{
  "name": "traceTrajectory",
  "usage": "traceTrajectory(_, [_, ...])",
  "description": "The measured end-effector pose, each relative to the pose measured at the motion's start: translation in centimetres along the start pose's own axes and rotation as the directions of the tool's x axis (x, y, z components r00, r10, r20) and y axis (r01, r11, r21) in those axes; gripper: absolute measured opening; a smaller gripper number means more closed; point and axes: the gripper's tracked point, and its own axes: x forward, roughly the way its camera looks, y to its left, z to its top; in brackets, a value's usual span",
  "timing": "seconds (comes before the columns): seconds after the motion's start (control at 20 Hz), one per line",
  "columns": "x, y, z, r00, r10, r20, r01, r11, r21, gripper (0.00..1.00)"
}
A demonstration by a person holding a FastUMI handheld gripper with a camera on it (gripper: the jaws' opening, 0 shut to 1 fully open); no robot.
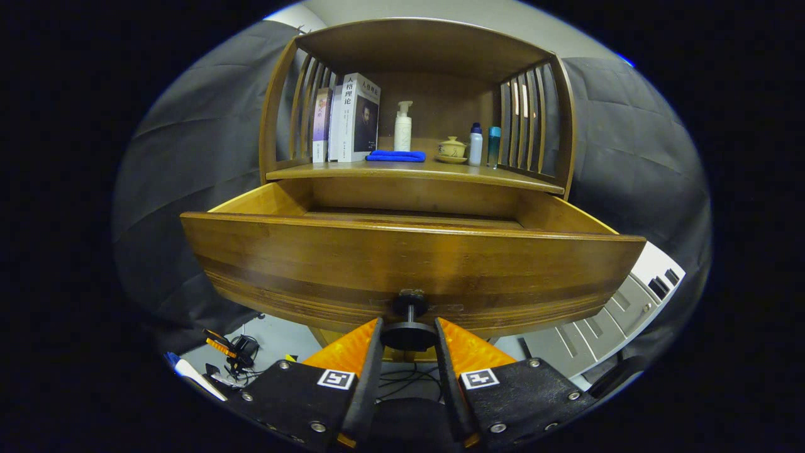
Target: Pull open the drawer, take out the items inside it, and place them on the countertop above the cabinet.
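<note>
- Gripper view is looking at the drawer [402, 264], pulled out under the countertop [415, 171].
- Gripper [408, 336] is squeezing the knob [408, 333] with both fingers.
- Drawer's inside is sitting up above and past the fingers, behind the front board, so its things are hiding.

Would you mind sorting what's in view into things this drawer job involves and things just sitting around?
Job: drawer, pulled open; its knob, gripped by the gripper; countertop.

Lying about: books, blue cloth, pump bottle, lidded cup, two small bottles.
</note>
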Motion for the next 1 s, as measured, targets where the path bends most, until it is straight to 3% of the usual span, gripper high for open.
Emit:
traceTrajectory(0.05, [-0.3,0.0,0.4,1.0,-0.001,0.016,0.001,1.0,0.005,0.5])
traceTrajectory(0.3, [-2.5,-0.3,2.5,0.997,-0.01,0.083,0.008,1.0,0.02,0.82])
traceTrajectory(0.4, [-3.4,-0.2,4.0,0.992,-0.011,0.122,0.006,0.999,0.039,0.88])
traceTrajectory(0.7, [-4.6,-1.6,9.3,0.974,-0.07,0.214,0.055,0.996,0.076,0.88])
traceTrajectory(1.0, [-1.9,-3.2,14.5,0.964,-0.162,0.209,0.151,0.986,0.066,0.9])
